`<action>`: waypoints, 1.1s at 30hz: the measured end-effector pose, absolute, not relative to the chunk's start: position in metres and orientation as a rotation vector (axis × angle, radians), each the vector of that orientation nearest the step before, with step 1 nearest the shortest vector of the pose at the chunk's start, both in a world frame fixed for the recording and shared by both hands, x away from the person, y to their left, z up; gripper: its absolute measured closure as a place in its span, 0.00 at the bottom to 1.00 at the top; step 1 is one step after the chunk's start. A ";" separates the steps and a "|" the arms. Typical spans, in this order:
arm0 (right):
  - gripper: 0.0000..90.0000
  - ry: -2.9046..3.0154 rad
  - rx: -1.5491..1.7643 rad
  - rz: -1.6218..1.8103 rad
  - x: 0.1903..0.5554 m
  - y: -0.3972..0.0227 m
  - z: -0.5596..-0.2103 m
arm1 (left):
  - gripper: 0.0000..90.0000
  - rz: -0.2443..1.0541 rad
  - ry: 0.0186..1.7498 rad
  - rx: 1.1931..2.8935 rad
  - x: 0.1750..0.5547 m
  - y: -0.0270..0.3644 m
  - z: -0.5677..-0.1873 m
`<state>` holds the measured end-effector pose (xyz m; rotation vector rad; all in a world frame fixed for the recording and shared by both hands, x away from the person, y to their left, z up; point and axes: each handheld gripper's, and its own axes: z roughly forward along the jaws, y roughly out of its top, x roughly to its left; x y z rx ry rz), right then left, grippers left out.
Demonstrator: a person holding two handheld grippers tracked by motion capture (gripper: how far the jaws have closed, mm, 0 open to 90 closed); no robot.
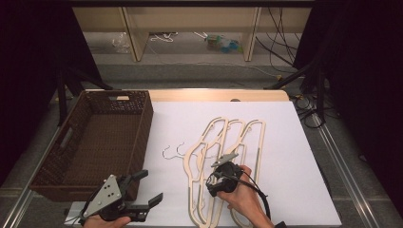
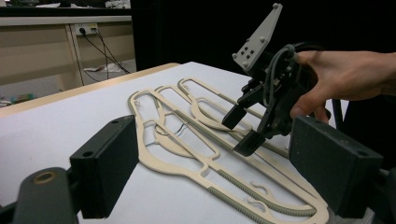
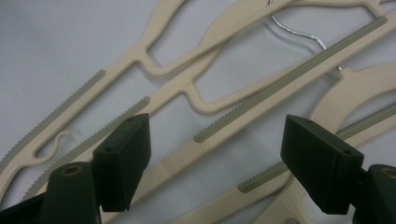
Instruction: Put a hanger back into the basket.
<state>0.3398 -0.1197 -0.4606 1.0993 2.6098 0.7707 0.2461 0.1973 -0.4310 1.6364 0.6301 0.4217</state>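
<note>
Cream-coloured hangers (image 1: 223, 161) lie overlapped on the white sheet (image 1: 294, 161) in the high view, right of a brown wicker basket (image 1: 95, 137). The right gripper (image 1: 227, 160) hovers over their middle, the left gripper (image 1: 151, 187) waits near the table edge with jaws apart and empty.

From the left gripper view, the right gripper (image 2: 243, 130) tilts down, its tips just above a hanger bar (image 2: 224, 140).

Seen from the right gripper view, both jaws stand wide, straddling a ridged bar (image 3: 261, 98), not pressing it.
</note>
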 end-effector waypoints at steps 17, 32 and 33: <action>0.27 2.653 1.132 0.626 0.350 -0.103 -0.474 | 0.18 0.428 0.624 1.647 0.247 0.197 -0.432; 0.43 2.677 1.142 0.613 0.357 -0.108 -0.470 | 0.18 0.440 0.637 1.674 0.247 0.197 -0.433; 0.43 2.677 1.142 0.613 0.357 -0.108 -0.470 | 0.18 0.440 0.637 1.674 0.247 0.197 -0.433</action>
